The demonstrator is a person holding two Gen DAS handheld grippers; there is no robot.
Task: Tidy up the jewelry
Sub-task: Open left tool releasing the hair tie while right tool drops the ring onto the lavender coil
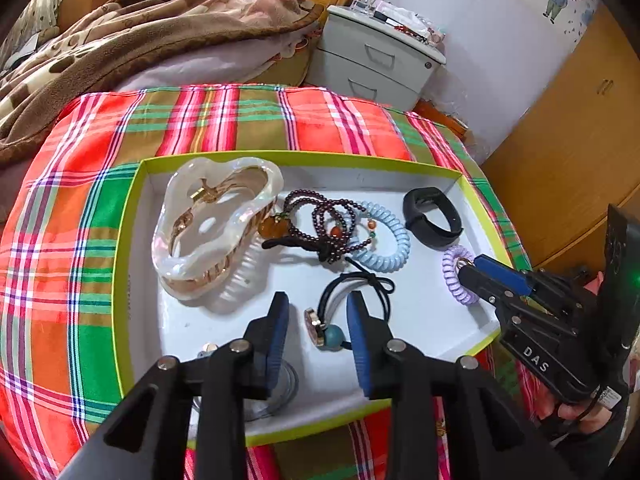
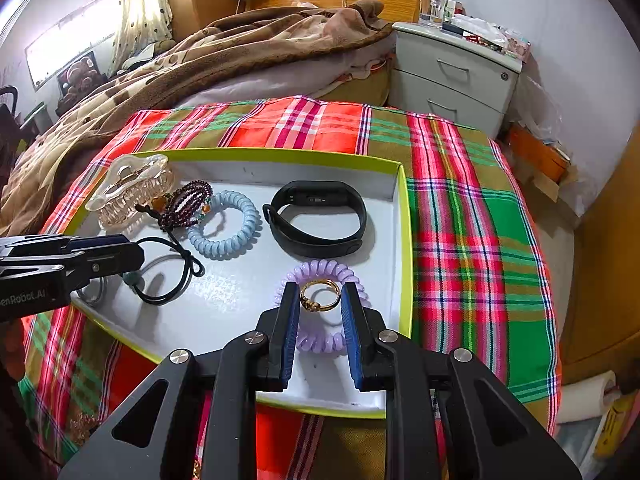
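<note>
tray: white shallow box tray (image 2: pixel 404 216) with yellow-green rim on plaid cloth (image 2: pixel 472 216); every place below is given relative to this tray
gold ring: gold ring (image 2: pixel 320 295) pinched between the right claw's blue pads, hanging over the tray's near-right corner, above the lilac coil tie (image 2: pixel 320 270)
right claw: right gripper (image 2: pixel 320 300) narrow, closed on the ring's two sides
left claw: left gripper (image 1: pixel 318 312) about half spread, nothing pressed; black elastic hair tie (image 1: pixel 360 280) with teal bead (image 1: pixel 333 335) lies on the tray floor between its fingers, near edge, left of the lilac coil
ring handling: judged tiny, light, rigid metal, slick; could twist or pop out of a side pinch; best held across the band, not on the small knot ornament
hair tie handling: judged soft, floppy, light; take it at the bead or disc charm (image 1: pixel 314 326), cord would slip
other items: blue coil tie (image 2: pixel 224 224) mid-tray; black fitness band (image 2: pixel 320 216) towards the far right; dark bead bracelet (image 2: pixel 188 200) and pearly hair claw clip (image 2: pixel 132 188) at the far-left corner
clip handling: judged stiff, bulky, teeth brittle; grip the spine
risk: ring dropping into the lilac coil, hard to re-grab
</note>
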